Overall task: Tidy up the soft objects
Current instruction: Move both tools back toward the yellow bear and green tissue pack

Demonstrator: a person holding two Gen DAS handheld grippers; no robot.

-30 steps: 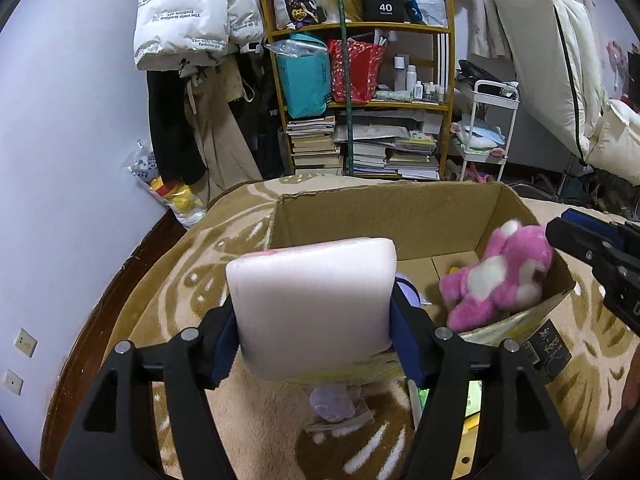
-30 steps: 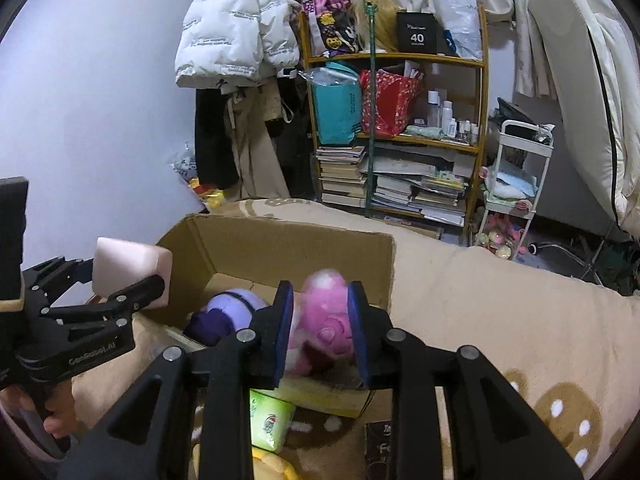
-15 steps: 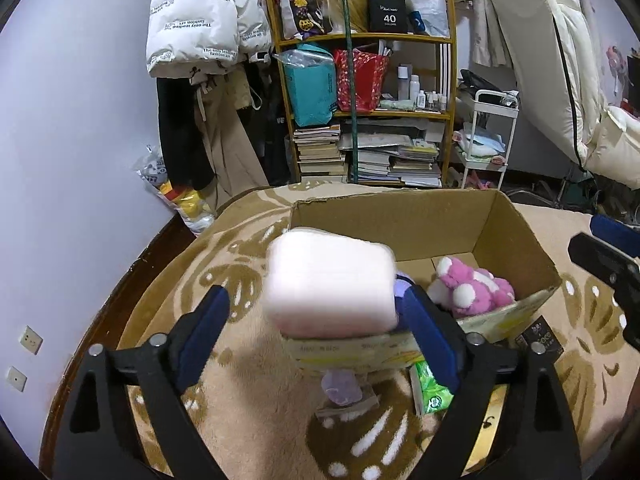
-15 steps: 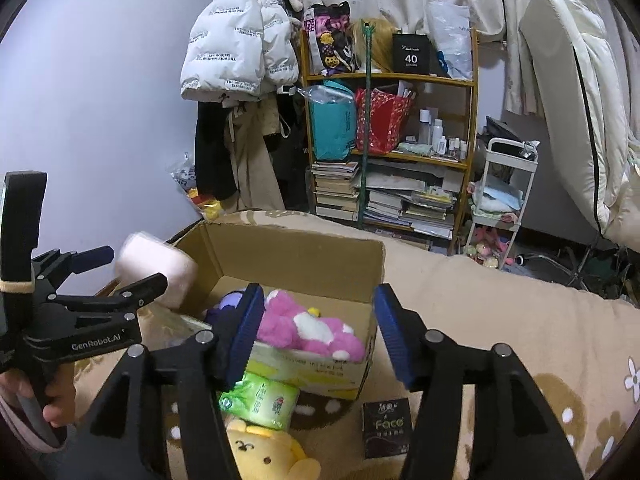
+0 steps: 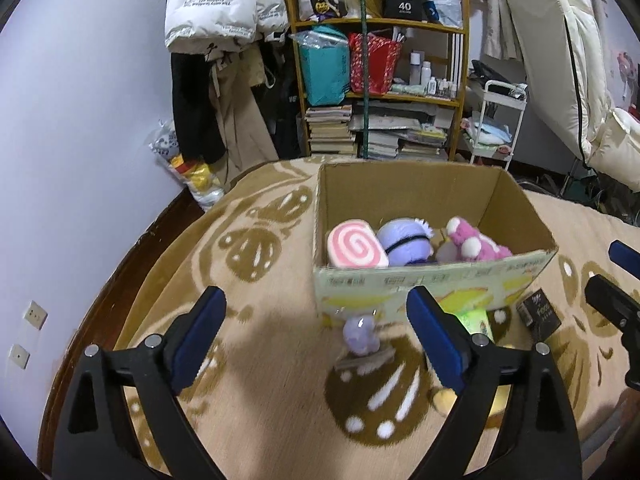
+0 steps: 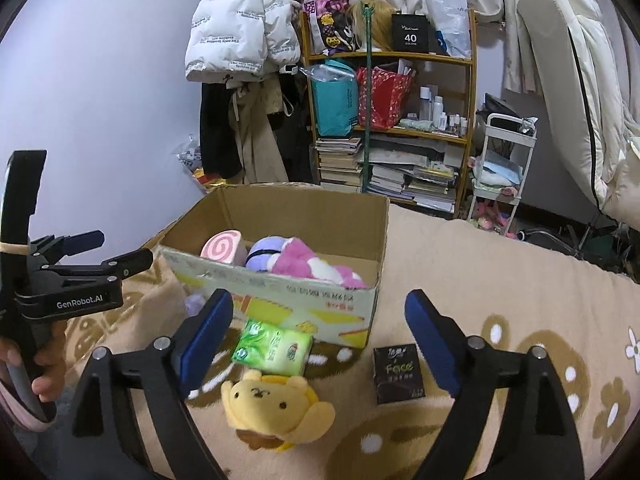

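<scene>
Both your grippers are opening with nothing between the jaws: left gripper (image 5: 316, 332), right gripper (image 6: 318, 338); the swirl roll (image 5: 357, 245), purple toy (image 5: 404, 242) and pink plush (image 6: 312, 264) lie inside the box (image 6: 276, 300); the yellow plush (image 6: 276, 410) waits just under your right gripper.

"GenRobot.AI" on left gripper (image 6: 100, 248); "40" on black box (image 6: 412, 36).

Wooden shelf unit (image 6: 394, 128) against back wall: teal bag (image 6: 335, 100) beside red patterned bag (image 6: 382, 98), black box marked 40 (image 6: 411, 34) on top, book stacks (image 6: 340, 160) below. White puffer jacket (image 6: 236, 36) hanging at left. White trolley (image 6: 502, 168) right of shelf. Black tissue pack (image 6: 398, 374) and green tissue pack (image 6: 274, 346) on beige patterned blanket (image 6: 500, 280).
</scene>
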